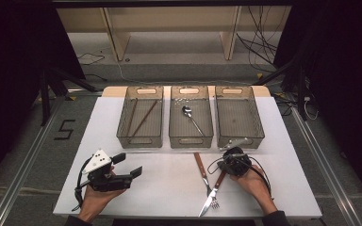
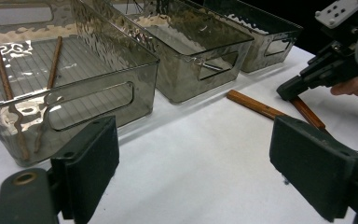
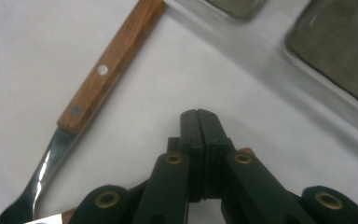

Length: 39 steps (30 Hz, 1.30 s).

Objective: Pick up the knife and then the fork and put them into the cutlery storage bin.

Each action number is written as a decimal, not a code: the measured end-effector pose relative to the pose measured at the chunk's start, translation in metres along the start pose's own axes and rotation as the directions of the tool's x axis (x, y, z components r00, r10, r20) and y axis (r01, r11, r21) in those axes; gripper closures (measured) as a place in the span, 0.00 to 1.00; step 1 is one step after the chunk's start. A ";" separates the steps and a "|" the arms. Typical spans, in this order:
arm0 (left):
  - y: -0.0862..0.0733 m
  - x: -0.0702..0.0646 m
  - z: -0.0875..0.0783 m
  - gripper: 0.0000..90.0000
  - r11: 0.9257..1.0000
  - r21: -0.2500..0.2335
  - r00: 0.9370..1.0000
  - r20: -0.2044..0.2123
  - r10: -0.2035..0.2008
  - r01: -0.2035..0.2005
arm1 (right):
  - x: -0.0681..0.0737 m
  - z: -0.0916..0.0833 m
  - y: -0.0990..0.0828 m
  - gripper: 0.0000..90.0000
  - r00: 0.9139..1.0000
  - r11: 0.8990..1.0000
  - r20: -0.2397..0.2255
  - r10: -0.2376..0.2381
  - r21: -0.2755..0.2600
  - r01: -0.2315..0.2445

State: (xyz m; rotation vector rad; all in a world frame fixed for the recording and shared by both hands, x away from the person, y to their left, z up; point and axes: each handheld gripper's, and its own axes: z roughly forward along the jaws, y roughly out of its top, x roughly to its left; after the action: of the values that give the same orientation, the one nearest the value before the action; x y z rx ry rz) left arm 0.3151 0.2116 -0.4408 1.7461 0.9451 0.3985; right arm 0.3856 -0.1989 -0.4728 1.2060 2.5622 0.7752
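Two wooden-handled pieces of cutlery, a knife (image 1: 201,172) and a fork (image 1: 215,189), are lying crossed on the white tabletop (image 1: 169,183), just before three smoky plastic bins (image 1: 190,123). The right gripper (image 1: 226,163) is hovering over the fork's handle, fingers pressed together, holding nothing; they should open first, then straddle the handle squarely. The left gripper (image 1: 134,173) is resting apart, fingers wide open and empty.

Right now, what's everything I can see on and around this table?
table: one, white, centre
bins: three, smoky clear, in a row at the far edge
chopsticks: two, brown, in the left bin
spoon: one, silver, in the middle bin
fork and knife: one each, wooden handles, crossed at the near edge
cables: several, black, on the floor behind
left gripper: black, fingers open
right gripper: black, fingers shut, over a wooden handle
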 end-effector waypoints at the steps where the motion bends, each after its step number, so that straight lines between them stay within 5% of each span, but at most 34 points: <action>1: 0.000 0.000 0.000 0.17 1.000 0.000 1.000 0.000 0.000 0.000 | -0.001 -0.002 -0.002 1.00 1.000 1.000 -0.001 0.001 0.001 -0.001; 18: 0.000 -0.001 0.001 0.17 1.000 0.000 1.000 -0.003 0.001 -0.001 | 0.001 -0.030 -0.039 1.00 1.000 0.999 -0.014 0.011 0.035 -0.011; 26: 0.000 0.000 0.000 0.17 1.000 0.004 1.000 -0.001 0.004 -0.004 | 0.009 -0.035 -0.041 1.00 0.999 0.998 -0.009 -0.036 0.060 0.036; 30: 0.000 0.000 0.000 0.17 1.000 0.004 1.000 -0.001 0.004 -0.004 | 0.009 -0.043 -0.036 0.88 0.996 0.995 -0.014 -0.090 0.033 0.091; 34: 0.000 -0.001 0.001 0.17 1.000 0.003 1.000 -0.003 0.000 0.000 | 0.014 -0.052 -0.025 0.62 0.979 0.979 -0.056 -0.197 0.037 0.199; 39: 0.000 -0.001 0.001 0.17 1.000 0.004 1.000 -0.004 0.000 0.000 | 0.025 -0.053 -0.015 0.43 0.940 0.936 -0.104 -0.324 0.107 0.335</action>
State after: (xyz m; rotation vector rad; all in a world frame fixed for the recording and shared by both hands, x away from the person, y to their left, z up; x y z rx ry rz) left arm 0.3153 0.2106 -0.4411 1.7491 0.9492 0.4004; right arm 0.3390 -0.2074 -0.4351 0.7506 2.8141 0.6120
